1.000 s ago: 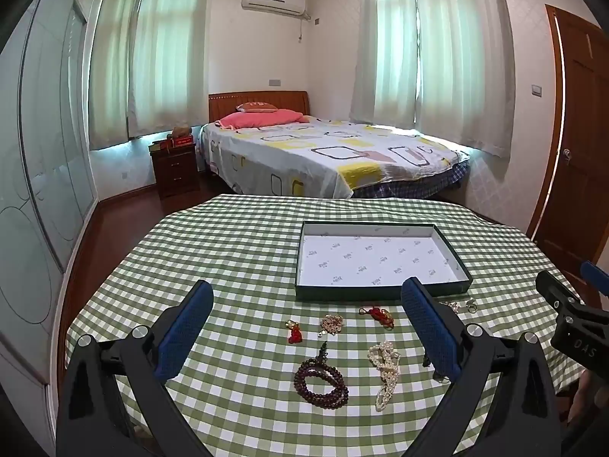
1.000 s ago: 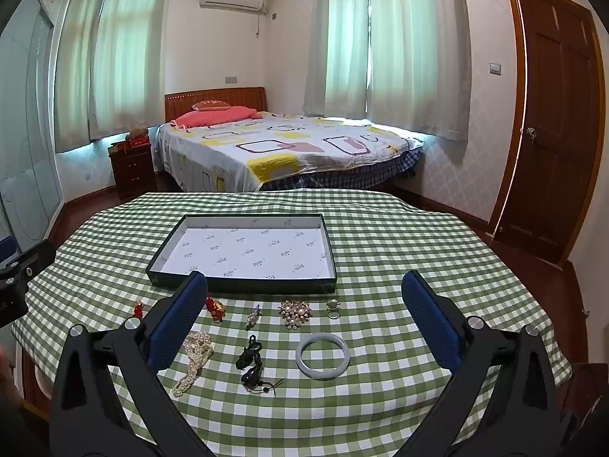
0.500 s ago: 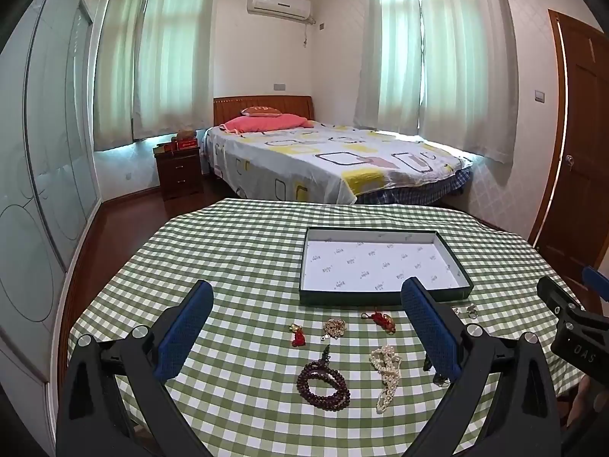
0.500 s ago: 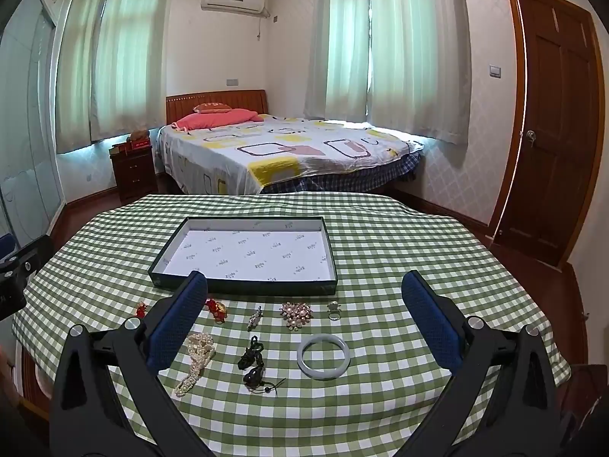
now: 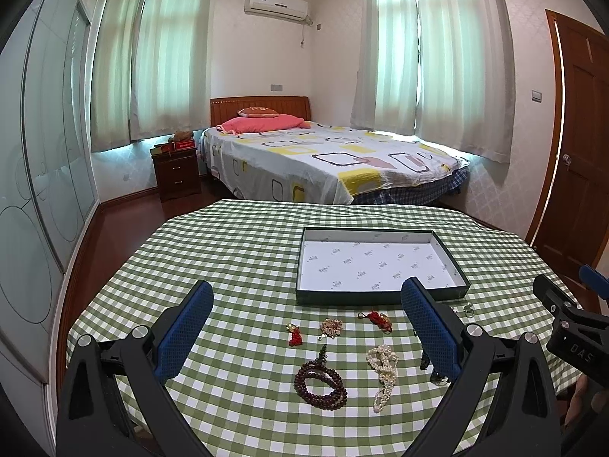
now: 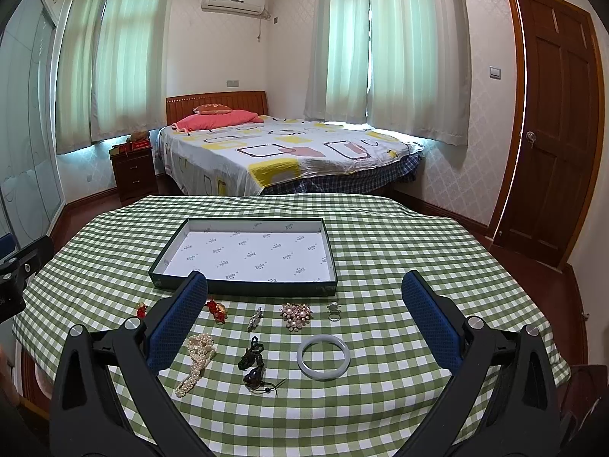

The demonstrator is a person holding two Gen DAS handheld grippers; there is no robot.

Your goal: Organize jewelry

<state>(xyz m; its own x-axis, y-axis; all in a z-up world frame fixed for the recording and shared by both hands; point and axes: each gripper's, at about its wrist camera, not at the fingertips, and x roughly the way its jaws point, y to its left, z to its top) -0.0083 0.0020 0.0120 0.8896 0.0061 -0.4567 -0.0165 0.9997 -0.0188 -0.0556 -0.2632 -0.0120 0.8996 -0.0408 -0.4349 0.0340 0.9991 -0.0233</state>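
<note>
Both tongs (left [image 5: 306, 321], right [image 6: 304, 312]) have risen, gaping empty; pearl necklace [image 6: 196, 361] stretches near-to-far.

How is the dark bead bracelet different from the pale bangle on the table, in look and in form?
The dark bead bracelet is made of many small reddish-brown beads wound in several loops, while the pale bangle is one smooth, solid whitish ring. The bead bracelet has a short dark tassel end pointing toward the tray; the bangle has nothing attached. The bracelet's loops lie loosely; the bangle keeps a clean circle. Both lie flat on the checked tablecloth, outside the tray.
</note>
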